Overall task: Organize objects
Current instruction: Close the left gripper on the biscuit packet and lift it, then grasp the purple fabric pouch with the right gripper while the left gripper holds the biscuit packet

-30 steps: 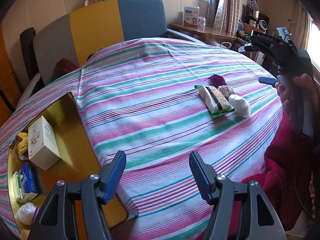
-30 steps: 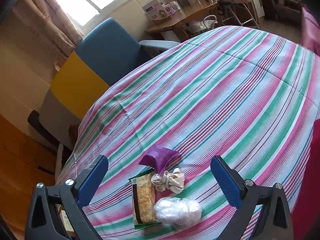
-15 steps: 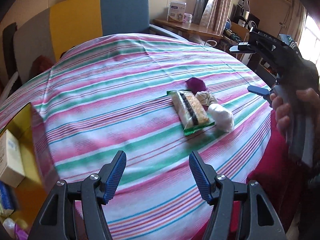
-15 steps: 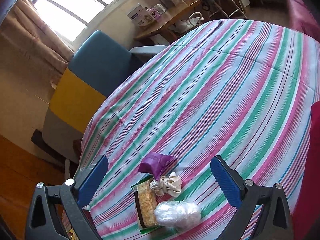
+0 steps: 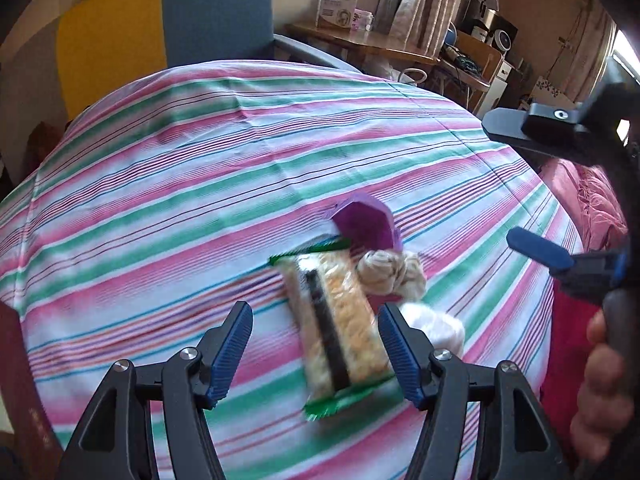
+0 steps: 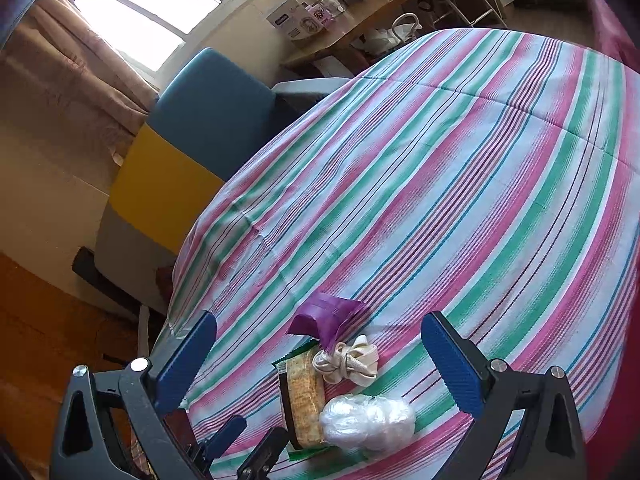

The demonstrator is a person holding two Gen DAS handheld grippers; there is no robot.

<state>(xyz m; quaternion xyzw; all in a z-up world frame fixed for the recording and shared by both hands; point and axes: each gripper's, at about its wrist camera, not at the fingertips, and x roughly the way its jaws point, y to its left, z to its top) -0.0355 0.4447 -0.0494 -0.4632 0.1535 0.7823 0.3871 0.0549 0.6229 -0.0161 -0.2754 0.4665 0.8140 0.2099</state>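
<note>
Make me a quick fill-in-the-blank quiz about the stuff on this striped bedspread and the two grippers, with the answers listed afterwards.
1. The snack pack has ____ sealed ends.
2. The folded bag beside the cream cord bundle is ____.
3. The left gripper stands ____, with nothing pressed between its pads.
4. The clear plastic wad lies between the open fingers of the ____ gripper.

Missing words: green; purple; open; right

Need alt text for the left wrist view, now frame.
The open left tool hovers over a green-edged snack pack on a striped tablecloth, its fingers not touching it. Behind the pack lie a purple bag, a cream cord bundle and a white plastic wad; the right tool is at right.
</note>
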